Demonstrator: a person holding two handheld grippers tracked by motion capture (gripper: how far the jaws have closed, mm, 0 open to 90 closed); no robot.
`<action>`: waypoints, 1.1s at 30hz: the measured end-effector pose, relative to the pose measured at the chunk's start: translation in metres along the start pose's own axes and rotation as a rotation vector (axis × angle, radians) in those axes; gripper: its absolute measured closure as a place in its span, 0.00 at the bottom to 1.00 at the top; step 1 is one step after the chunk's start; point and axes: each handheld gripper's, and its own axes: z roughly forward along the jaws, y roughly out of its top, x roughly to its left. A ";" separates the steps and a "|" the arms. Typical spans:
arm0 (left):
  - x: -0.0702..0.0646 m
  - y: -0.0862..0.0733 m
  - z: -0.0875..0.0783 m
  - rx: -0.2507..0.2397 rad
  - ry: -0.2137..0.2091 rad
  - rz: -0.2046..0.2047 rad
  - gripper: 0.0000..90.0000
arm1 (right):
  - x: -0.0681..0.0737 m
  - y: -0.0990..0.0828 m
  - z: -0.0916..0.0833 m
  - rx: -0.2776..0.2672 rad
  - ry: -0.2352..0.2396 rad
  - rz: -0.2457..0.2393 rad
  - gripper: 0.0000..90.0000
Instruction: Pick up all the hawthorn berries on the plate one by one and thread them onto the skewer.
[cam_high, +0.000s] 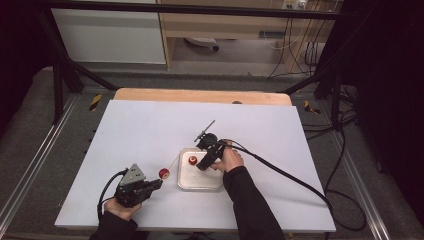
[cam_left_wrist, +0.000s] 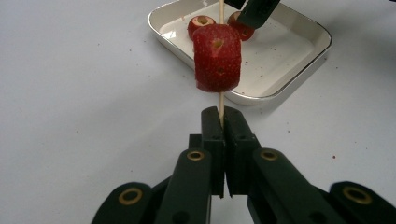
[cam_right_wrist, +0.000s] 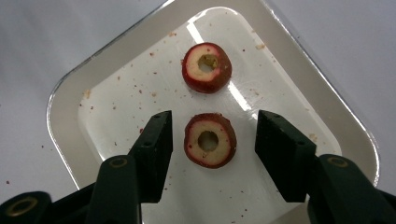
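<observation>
Over the white tray, the right gripper (cam_right_wrist: 210, 140) is bracketing a cored fruit slice while the left gripper (cam_left_wrist: 222, 119) is holding the skewer ready.

From the high view, the tray (cam_high: 200, 184) is sitting near the tabletop's middle, toward the person's edge, with the right gripper (cam_high: 204, 162) reaching down into it; the left gripper (cam_high: 157, 184) is waiting by the near-left corner, likely so the skewer points at the tray.
Along the left gripper's jaws, they are pinching the thin wooden skewer (cam_left_wrist: 221, 100) tightly, one red fruit piece (cam_left_wrist: 217, 58) already threaded just above them.
Between the right gripper's jaws, standing half-wide and not touching it, the nearer fruit slice (cam_right_wrist: 209, 140) is lying flat; a second slice (cam_right_wrist: 206, 67) is resting beyond, toward the tray's far corner.
</observation>
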 end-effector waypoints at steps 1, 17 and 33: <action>0.000 0.000 0.000 0.000 0.000 0.000 0.98 | 0.000 0.000 0.001 0.006 0.000 -0.002 0.54; -0.001 0.000 0.001 0.002 -0.002 0.000 0.98 | -0.001 0.000 0.007 0.029 0.023 0.025 0.68; -0.003 0.000 -0.001 -0.022 0.016 -0.003 0.98 | 0.004 -0.019 -0.028 -0.286 0.133 0.209 0.68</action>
